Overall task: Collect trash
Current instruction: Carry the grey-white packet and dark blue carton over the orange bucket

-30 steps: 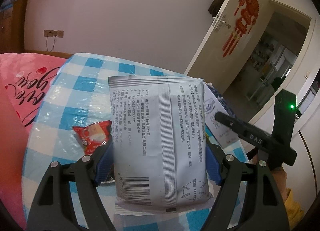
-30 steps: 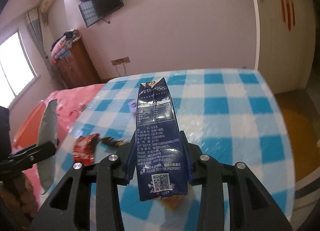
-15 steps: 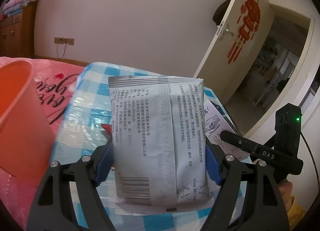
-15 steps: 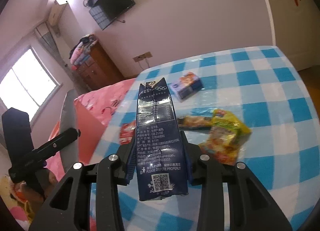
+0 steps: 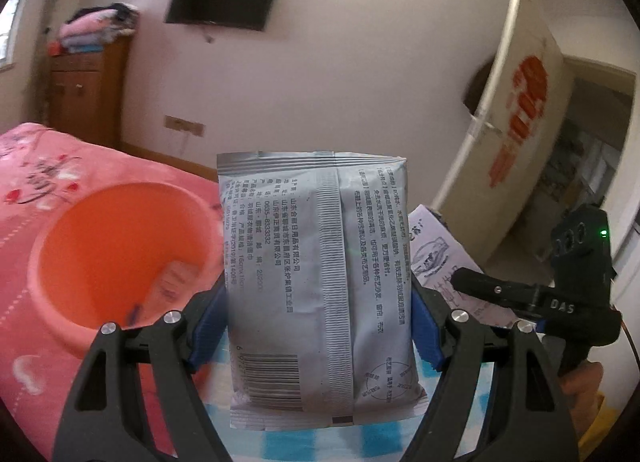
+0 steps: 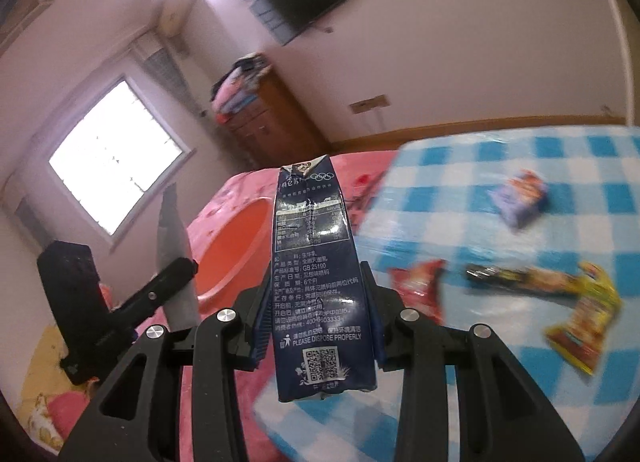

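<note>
Right tongs (image 6: 316, 326) grip carton (image 6: 314, 262) — "PLEASE DISPOSE PROPERLY".

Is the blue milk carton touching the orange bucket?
Apart. The right wrist view shows the milk carton clamped in the right gripper, above the bucket.

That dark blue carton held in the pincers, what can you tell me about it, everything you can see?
The dark blue carton is a slim paper drink box with white print, ring logos near its top, a nutrition table, a "please dispose properly" line and a QR code near its base. Its folded top looks creased and opened. It stands upright, clamped at its lower sides between the blue pads of the right gripper, lifted clear of the checked table, with the orange bin behind it.
</note>
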